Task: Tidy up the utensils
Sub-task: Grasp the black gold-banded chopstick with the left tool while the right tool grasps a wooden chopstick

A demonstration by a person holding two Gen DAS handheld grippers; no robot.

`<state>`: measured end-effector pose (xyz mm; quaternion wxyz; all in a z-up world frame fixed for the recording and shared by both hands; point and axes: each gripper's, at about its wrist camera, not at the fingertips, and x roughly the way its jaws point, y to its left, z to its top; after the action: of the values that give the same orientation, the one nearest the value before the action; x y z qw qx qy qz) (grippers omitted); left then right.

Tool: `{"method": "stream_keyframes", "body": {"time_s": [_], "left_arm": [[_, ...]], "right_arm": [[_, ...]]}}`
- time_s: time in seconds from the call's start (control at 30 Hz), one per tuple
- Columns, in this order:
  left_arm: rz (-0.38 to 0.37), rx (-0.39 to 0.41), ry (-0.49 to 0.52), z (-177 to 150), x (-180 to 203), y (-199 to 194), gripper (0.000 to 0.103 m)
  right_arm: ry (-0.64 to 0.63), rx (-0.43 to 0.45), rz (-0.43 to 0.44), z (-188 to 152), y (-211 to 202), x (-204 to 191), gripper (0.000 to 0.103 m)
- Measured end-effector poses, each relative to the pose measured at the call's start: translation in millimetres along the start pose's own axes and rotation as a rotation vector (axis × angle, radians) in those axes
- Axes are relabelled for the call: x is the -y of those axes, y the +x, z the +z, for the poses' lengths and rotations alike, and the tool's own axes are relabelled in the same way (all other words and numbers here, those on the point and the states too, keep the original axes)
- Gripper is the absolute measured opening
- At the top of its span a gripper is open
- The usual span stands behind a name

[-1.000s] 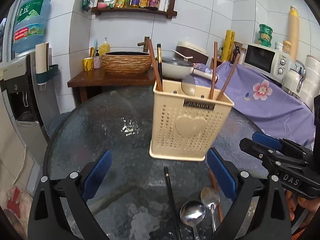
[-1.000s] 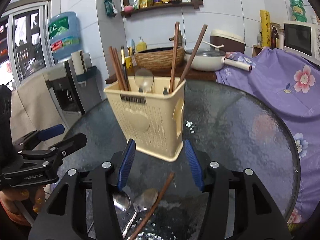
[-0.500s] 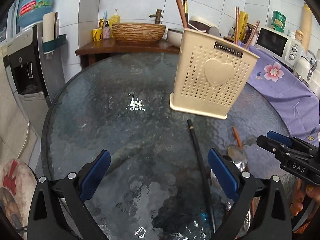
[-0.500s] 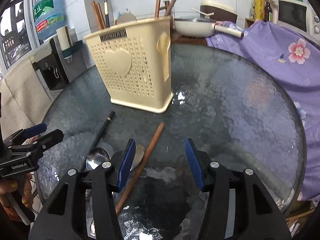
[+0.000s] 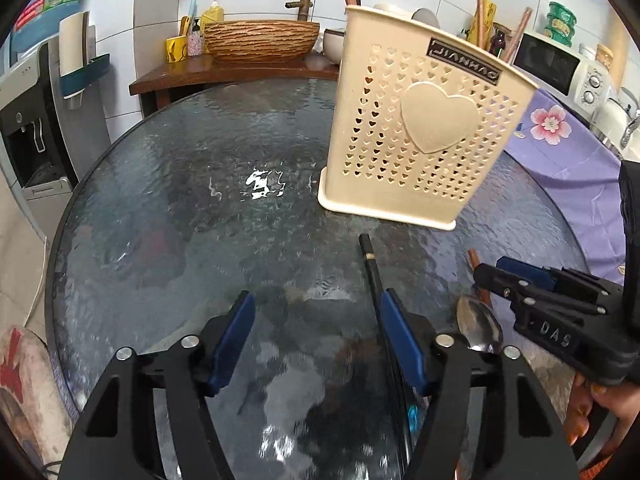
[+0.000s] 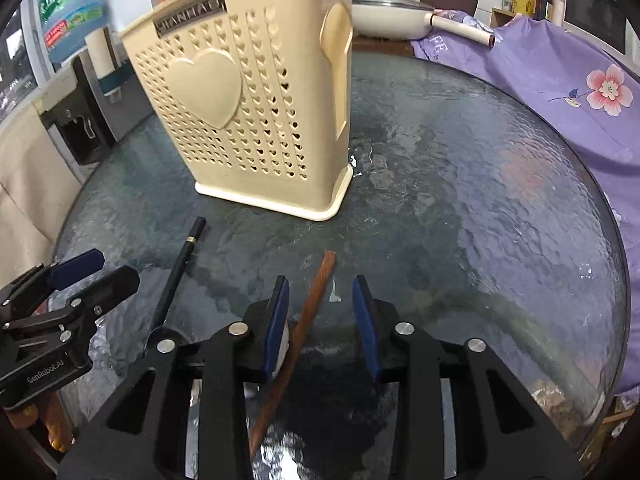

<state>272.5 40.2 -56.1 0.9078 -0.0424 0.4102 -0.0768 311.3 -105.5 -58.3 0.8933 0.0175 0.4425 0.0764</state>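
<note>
Left gripper wide open, empty, low over glass counter; black chopstick runs along its right finger. Right gripper open, nothing gripped, wooden chopstick lying between its pads w/o being pinched. Cream utensil holder at 11 o'clock from right gripper, upright. Spoon at 3 o'clock from left gripper.

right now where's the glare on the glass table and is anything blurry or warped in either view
Left wrist view: a bright white glare patch on the glass table left of the utensil holder; the tabletop under the left claw looks smeared. Right wrist view: only faint sheen; fisheye bends the holder and table rim.
</note>
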Motion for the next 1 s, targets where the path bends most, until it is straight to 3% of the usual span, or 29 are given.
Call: {"method": "stream_keyframes", "body": {"time_s": [0.4, 0.57, 0.7, 0.83, 1.0], "left_arm": [[0.009, -0.03, 0.06, 8, 22, 14, 0.057], [0.028, -0.055, 0.109, 5, 37, 24, 0.046], [0.064, -0.049, 0.139, 3, 42, 28, 0.044], [0.067, -0.055, 0.15, 4, 46, 28, 0.033], [0.065, -0.058, 0.157, 4, 45, 27, 0.031]], "right_arm": [[-0.049, -0.011, -0.064, 3, 8, -5, 0.025], [-0.05, -0.01, -0.065, 0, 6, 0, 0.025], [-0.054, -0.008, -0.066, 1, 7, 1, 0.024], [-0.058, -0.009, -0.06, 2, 8, -4, 0.019], [-0.073, -0.011, -0.056, 2, 10, -16, 0.016]]}}
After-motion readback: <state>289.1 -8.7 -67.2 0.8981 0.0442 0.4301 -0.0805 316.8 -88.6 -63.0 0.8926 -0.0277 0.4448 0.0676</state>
